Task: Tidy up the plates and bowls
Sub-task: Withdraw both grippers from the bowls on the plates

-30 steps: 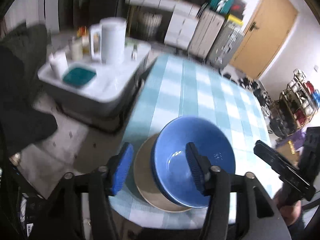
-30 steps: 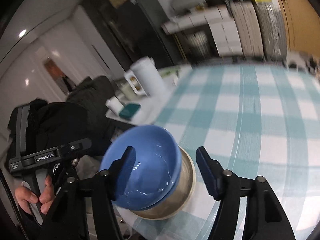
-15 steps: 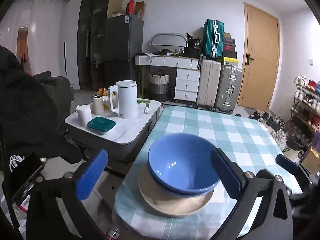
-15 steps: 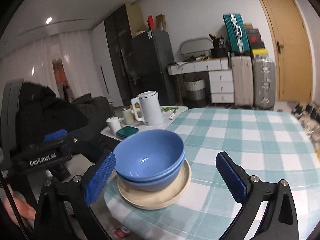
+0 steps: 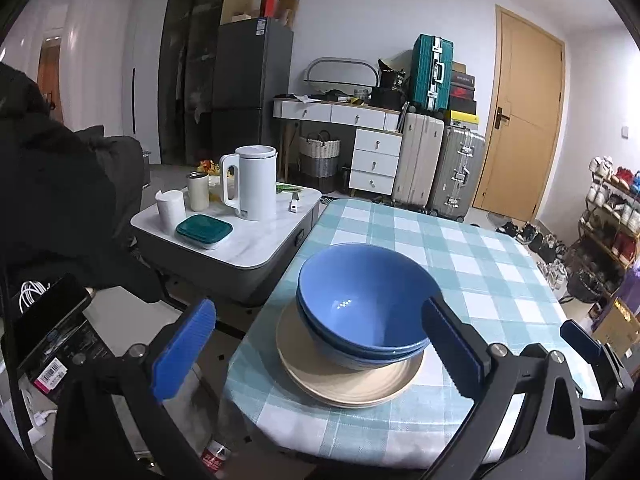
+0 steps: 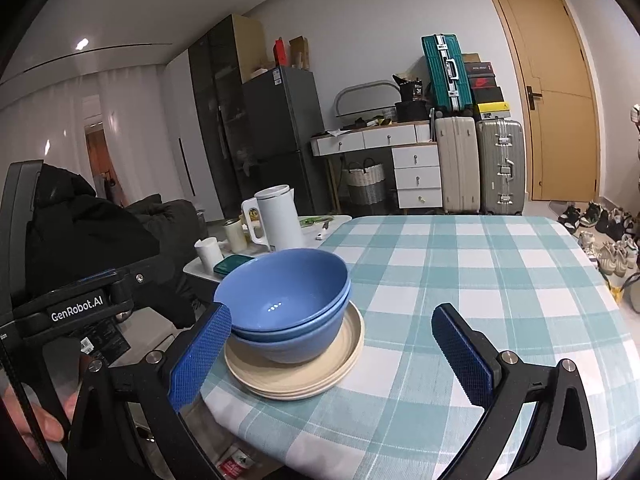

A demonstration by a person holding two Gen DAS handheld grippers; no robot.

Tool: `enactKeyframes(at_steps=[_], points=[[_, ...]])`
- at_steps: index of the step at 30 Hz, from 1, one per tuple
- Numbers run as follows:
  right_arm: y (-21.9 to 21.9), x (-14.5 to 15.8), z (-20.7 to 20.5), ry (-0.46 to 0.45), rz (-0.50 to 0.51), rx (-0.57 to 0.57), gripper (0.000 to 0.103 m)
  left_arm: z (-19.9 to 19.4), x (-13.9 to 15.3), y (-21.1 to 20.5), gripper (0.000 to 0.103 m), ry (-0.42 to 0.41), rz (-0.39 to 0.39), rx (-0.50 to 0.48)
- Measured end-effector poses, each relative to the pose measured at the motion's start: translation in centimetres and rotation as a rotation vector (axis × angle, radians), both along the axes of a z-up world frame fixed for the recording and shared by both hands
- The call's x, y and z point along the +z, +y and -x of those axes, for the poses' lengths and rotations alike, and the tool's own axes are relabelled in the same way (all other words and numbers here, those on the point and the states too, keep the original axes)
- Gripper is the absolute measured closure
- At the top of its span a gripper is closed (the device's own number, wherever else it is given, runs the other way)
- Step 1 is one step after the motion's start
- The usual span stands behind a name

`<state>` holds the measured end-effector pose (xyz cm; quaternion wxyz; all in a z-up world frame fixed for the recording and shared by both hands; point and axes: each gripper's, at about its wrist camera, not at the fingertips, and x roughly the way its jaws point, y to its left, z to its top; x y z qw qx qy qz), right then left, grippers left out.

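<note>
Both claws wide; bowls [image 5: 362,312] near table [image 5: 480,264] corner.

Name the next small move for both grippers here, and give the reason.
Probably draw both back and leave the stack alone. The blue bowls sit nested on the beige plates near the table corner, and the left gripper and right gripper are open, holding nothing.

White kettle [image 5: 251,178], cup [image 5: 197,191] & teal-lidded box [image 5: 204,231] on side table [image 5: 260,244]. Suitcases [image 5: 438,168] beside wooden door [image 5: 520,128].
</note>
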<state>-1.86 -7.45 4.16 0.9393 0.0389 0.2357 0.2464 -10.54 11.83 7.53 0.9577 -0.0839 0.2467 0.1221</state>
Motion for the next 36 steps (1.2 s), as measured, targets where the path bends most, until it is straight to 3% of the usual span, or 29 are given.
enactKeyframes(at_steps=[9,19,28,36], points=[[-0.1,0.0,0.3,-0.002,-0.016,0.023,0.001,-0.2,-0.1,-1.4,0.0,0.032,-0.044,-0.031],[-0.5,-1.0,0.0,0.034,-0.034,0.022,0.001,-1.8,-1.5,-2.2,0.0,0.123,-0.092,-0.021],[-1.2,-1.5,0.0,0.047,-0.047,0.011,0.001,-2.9,-2.9,-2.5,0.0,0.17,-0.061,-0.078],[-1.7,-2.0,-0.2,0.067,-0.053,0.008,0.001,-2.9,-3.2,-3.7,0.0,0.156,-0.127,-0.082]])
